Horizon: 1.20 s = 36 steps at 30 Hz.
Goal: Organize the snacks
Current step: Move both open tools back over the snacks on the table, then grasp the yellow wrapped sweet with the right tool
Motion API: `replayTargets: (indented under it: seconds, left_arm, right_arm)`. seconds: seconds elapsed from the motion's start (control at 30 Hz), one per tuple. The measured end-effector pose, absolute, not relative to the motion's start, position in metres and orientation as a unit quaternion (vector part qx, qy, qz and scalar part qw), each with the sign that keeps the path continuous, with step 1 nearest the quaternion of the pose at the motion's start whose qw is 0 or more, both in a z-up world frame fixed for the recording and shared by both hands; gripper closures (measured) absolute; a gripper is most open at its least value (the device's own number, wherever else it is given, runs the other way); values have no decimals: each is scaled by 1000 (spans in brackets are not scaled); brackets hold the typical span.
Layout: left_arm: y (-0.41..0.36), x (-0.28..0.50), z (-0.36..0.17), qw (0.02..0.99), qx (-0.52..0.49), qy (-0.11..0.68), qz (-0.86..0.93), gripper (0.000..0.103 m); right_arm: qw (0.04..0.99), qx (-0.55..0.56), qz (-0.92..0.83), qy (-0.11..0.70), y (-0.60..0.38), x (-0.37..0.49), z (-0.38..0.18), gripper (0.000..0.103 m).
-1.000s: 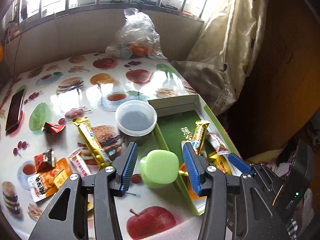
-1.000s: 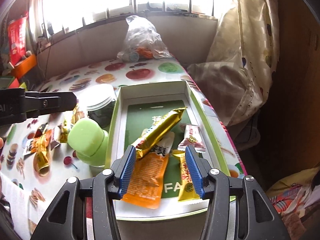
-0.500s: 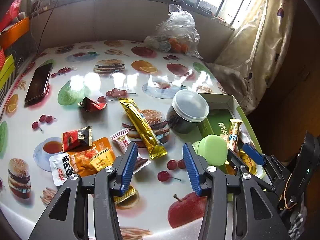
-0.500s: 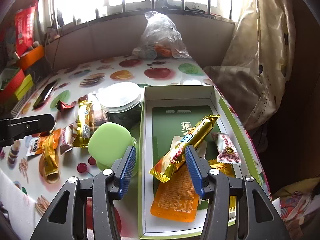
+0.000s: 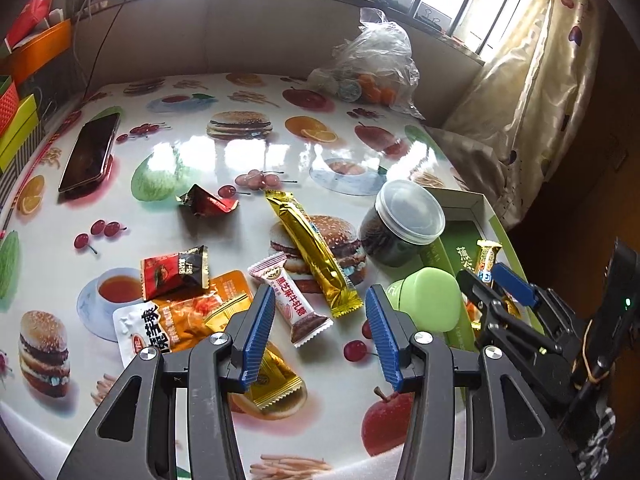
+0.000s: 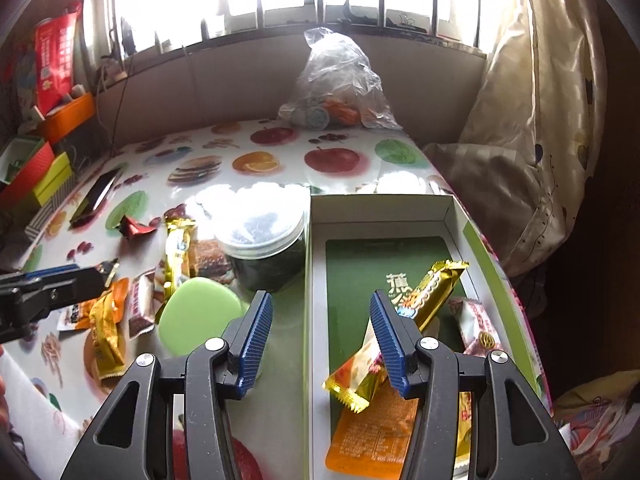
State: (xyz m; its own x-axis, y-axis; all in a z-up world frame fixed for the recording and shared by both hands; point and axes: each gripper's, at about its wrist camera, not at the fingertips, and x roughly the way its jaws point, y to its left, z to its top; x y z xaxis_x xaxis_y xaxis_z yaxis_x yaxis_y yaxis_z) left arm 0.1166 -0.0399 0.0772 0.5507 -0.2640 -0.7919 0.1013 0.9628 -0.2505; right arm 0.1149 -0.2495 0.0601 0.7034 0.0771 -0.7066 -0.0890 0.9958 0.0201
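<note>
Snacks lie scattered on the bench (image 5: 192, 160) beneath the left claw (image 5: 318, 332), spread and empty, while the right claw (image 6: 320, 340), likewise spread and empty, hangs above the box (image 6: 380, 208).

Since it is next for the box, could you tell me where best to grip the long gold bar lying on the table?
Pinch the long gold bar across its narrow middle from above; it lies flat, clear of the pink-white candy and jar.
</note>
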Motion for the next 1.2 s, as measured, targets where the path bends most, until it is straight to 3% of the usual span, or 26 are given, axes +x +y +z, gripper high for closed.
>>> replayTargets:
  seconds: [0.7, 1.2]
  left_arm:
    - [-12, 127, 66, 873, -94, 472, -82, 55]
    - [47, 103, 60, 878, -90, 466, -59, 55]
  right_arm:
    - [918, -46, 63, 390, -233, 171, 50, 53]
    - [925, 12, 128, 358, -218, 109, 96, 53]
